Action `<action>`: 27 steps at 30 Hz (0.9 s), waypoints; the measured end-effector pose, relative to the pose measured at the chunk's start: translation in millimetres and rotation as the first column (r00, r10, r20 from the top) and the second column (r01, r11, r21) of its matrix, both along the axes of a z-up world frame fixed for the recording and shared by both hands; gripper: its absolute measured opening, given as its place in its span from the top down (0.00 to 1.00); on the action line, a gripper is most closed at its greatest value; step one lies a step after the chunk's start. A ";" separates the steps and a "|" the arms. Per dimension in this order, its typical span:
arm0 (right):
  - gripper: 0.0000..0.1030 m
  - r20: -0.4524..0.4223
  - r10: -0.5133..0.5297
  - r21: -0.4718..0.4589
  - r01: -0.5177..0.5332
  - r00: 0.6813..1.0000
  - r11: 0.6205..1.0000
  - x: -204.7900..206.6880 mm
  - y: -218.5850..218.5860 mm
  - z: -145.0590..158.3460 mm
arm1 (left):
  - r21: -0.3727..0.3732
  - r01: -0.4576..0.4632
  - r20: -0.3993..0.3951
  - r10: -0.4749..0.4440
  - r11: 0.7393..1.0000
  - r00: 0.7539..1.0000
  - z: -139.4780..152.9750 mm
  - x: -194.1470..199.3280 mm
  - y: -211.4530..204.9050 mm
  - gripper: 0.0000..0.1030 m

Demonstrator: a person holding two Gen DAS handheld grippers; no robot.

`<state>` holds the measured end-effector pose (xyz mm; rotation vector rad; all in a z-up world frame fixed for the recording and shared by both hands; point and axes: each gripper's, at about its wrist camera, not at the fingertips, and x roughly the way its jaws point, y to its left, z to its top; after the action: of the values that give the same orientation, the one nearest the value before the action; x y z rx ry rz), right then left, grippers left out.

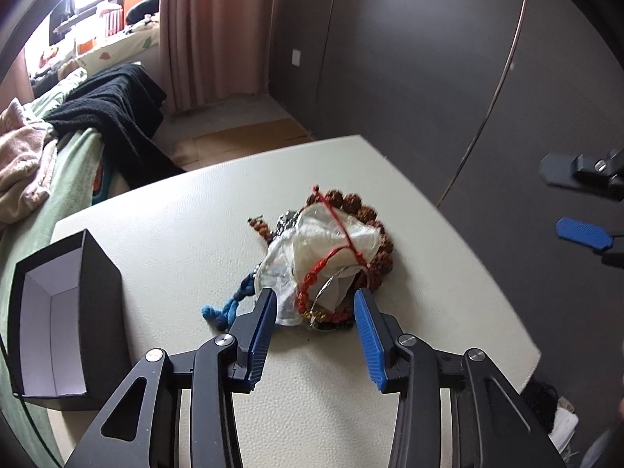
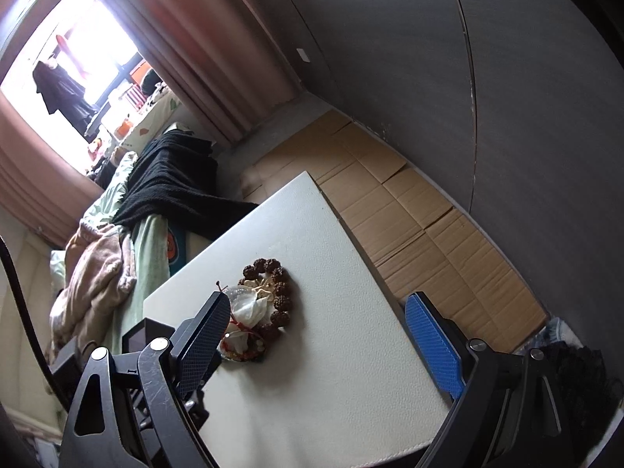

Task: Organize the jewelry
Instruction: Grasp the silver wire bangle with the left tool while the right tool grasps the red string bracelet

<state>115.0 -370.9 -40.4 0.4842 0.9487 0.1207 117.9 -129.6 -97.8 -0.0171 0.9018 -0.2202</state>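
Observation:
A tangled jewelry pile lies on the white table (image 1: pixel 175 226): a brown bead bracelet (image 1: pixel 374 226), a red cord bracelet (image 1: pixel 312 280), a clear plastic bag (image 1: pixel 331 241) and a blue knotted cord (image 1: pixel 226 308). My left gripper (image 1: pixel 314 304) is open, its fingertips on either side of the pile's near end, holding nothing. An open black box (image 1: pixel 58 312) with a white inside stands at the left. In the right wrist view the pile (image 2: pixel 261 304) lies just beyond my open, empty right gripper (image 2: pixel 318 308), which hovers above the table (image 2: pixel 331 351). The right gripper also shows in the left wrist view (image 1: pixel 577 202).
A bed (image 1: pixel 46 163) with a green sheet, pink blanket and black garment (image 1: pixel 113 117) lies left of the table. Cardboard covers the floor (image 2: pixel 409 210) beyond the table. A dark wall (image 1: pixel 429 58) stands behind. The black box shows partly behind the right gripper's left finger (image 2: pixel 144 331).

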 end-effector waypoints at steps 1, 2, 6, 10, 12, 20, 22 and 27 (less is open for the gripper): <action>0.10 -0.003 0.002 -0.001 -0.002 1.000 1.000 0.1 -0.1 -0.5 | 0.014 -0.006 -0.010 0.006 1.000 1.000 -3.6 1.0 -0.7 0.64; 0.10 -0.003 0.005 -0.002 -0.005 1.000 1.000 0.2 0.3 -0.8 | 0.018 -0.006 -0.020 0.007 1.000 1.000 -7.0 2.5 -0.6 0.71; 0.10 -0.006 0.014 -0.005 -0.014 1.000 1.000 -0.8 2.4 -1.7 | 0.023 -0.007 -0.029 0.008 1.000 1.000 -14.3 4.0 -2.0 0.91; 0.10 -0.013 0.021 -0.008 -0.021 1.000 1.000 -0.4 5.8 -3.6 | -0.015 -0.004 -0.018 0.004 1.000 1.000 -8.1 -0.1 1.9 0.97; 0.10 -0.012 0.025 -0.016 -0.025 1.000 1.000 -1.2 6.8 -3.3 | -0.022 0.003 -0.009 -0.003 1.000 1.000 -3.6 -2.3 3.2 0.97; 0.10 -0.025 0.046 -0.045 -0.047 0.999 0.998 -1.2 18.4 -9.2 | -0.096 -0.001 0.013 0.002 0.995 1.000 16.9 -14.1 19.3 0.97; 0.10 -0.031 0.065 -0.048 -0.066 0.997 0.997 -0.7 24.3 -11.5 | -0.110 0.000 0.015 0.002 0.994 1.000 20.9 -16.0 23.2 0.97; 0.10 -0.043 0.117 -0.058 -0.120 0.992 0.991 -0.8 41.7 -16.3 | -0.113 -0.021 0.047 0.026 0.993 0.999 32.8 -21.8 36.8 0.97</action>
<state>114.1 -329.2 -56.8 0.3752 1.0171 0.1895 96.1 -92.7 -65.0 -0.1267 0.8398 -0.2487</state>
